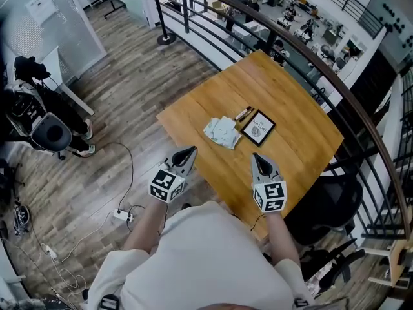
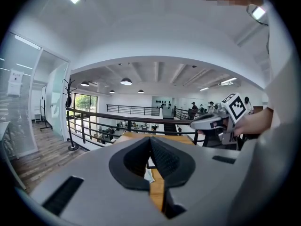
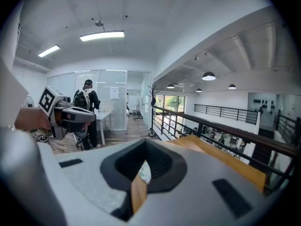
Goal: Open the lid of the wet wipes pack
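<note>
Left tool (image 1: 185, 154) and right tool (image 1: 260, 161) (both closed, empty) hover lower centre; seemingly the wet wipes pack (image 1: 222, 132) lies mid-frame.

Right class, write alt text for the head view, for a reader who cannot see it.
Seen from above, a person holds a left claw and right claw, both shut and empty, at the near edge of a wooden table. A wet wipes pack lies mid-table beside a black framed card and a dark pen.

The person wears a white shirt (image 1: 206, 263); the grey, black-padded left tool (image 1: 190, 151) and right tool (image 1: 257, 155) bear marker cubes (image 1: 166, 186).
</note>
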Motion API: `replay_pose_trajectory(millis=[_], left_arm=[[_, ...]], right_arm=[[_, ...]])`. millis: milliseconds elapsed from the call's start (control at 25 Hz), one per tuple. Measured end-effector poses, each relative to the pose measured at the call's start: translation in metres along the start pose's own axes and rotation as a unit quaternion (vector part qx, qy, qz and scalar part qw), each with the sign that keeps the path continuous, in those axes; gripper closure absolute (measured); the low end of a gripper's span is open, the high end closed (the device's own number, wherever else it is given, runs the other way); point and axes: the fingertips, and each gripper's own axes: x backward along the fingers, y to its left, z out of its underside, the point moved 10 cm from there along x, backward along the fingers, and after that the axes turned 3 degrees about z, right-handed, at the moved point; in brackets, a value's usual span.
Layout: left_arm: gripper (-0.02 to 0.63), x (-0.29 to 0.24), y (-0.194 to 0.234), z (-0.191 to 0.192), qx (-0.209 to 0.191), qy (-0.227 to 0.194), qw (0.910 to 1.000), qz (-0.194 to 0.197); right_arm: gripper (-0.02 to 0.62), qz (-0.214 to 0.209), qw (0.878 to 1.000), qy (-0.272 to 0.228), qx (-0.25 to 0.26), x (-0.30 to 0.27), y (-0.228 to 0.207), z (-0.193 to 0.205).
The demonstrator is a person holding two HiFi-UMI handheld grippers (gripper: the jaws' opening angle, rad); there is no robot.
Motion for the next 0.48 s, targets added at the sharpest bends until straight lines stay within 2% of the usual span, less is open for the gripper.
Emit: replay_pose_trajectory(millis=[480], left_arm=[[0.612,0.008,0.003,0.000,-0.001,-0.005,0.9999,0.011]], right_arm=[[0.594,0.006,1.000,0.001,0.007,0.008,0.013,-0.006]])
